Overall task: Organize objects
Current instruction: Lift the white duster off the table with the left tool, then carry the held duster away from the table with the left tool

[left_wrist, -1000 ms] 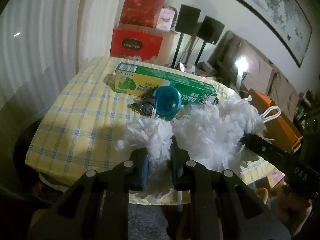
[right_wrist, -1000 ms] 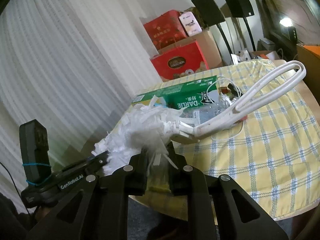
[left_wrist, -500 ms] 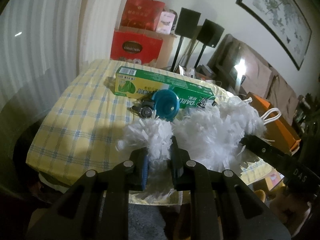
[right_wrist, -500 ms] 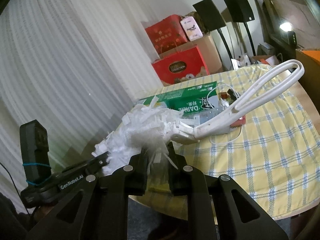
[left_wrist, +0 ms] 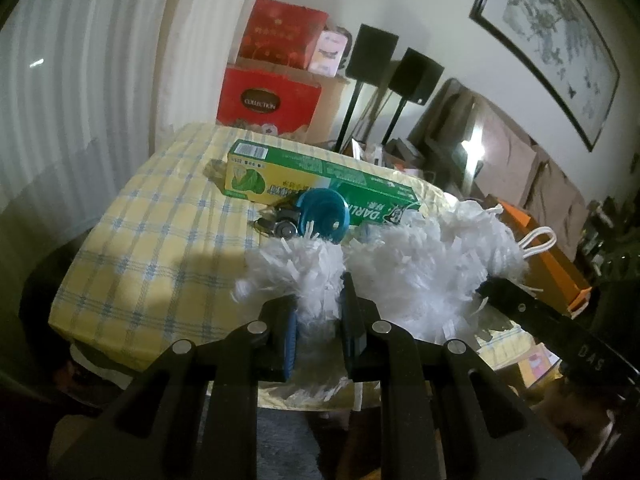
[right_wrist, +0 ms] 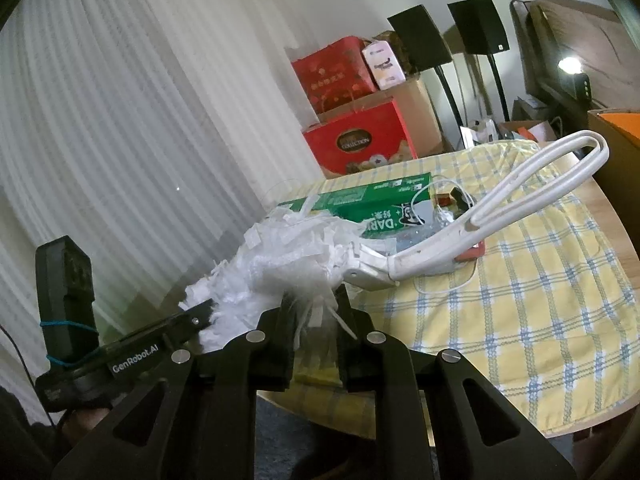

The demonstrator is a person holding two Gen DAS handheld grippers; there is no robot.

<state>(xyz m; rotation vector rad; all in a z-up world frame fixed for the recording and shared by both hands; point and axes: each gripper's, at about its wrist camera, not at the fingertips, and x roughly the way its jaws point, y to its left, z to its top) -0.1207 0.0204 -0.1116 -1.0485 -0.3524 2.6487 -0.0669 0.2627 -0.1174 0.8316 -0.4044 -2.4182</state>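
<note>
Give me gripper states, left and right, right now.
Left gripper: closed on the fluffy white head of the duster.
Right gripper: closed on the same duster's fluffy head, nearer its white loop handle.

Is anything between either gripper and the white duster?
Nothing visible. The left gripper and right gripper are both already shut on the white duster, its fluffy strips pinched between their fingers; its handle juts over the checked tablecloth.

Both wrist views face the table (left_wrist: 160, 240) closely.
</note>
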